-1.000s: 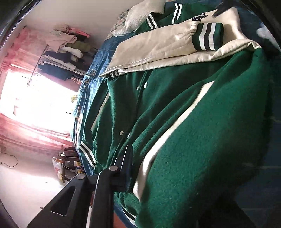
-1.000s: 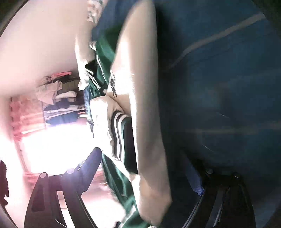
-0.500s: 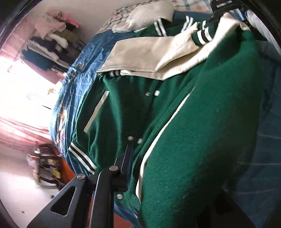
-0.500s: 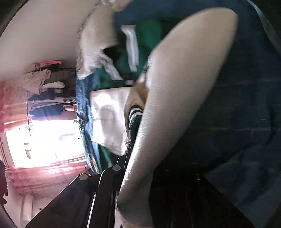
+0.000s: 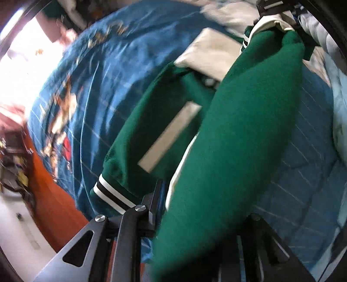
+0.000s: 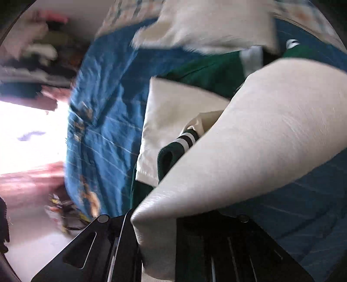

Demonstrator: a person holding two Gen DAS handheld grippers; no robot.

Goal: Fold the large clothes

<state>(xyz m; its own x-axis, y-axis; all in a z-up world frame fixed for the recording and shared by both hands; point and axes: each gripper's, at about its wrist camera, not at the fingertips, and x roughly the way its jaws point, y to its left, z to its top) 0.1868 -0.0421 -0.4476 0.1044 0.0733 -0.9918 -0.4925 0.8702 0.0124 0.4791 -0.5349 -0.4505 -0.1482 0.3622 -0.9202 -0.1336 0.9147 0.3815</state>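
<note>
A green varsity jacket (image 5: 238, 134) with cream sleeves and striped cuffs lies on a blue bedspread (image 5: 104, 86). My left gripper (image 5: 195, 219) is shut on the jacket's green side edge, which is lifted and runs up to my right gripper (image 5: 275, 8) at the top. In the right wrist view my right gripper (image 6: 171, 225) is shut on the cream sleeve (image 6: 260, 138), lifted off the bed. A striped green cuff (image 6: 175, 147) shows beneath it. The jacket's lower half, with a cream pocket stripe (image 5: 171, 138), rests on the bed.
A white pillow (image 6: 212, 28) lies at the head of the bed. The bed's orange side (image 5: 58, 206) drops to a pale floor at the left. A bright window (image 6: 28, 134) and hanging clothes (image 6: 32, 56) stand beyond the bed. Pale blue bedding (image 5: 338, 121) lies at the right.
Both grippers have lifted the jacket's right side and carried it leftward over the body. The right gripper closed on the cream sleeve. More blue bedspread now shows at the left.
</note>
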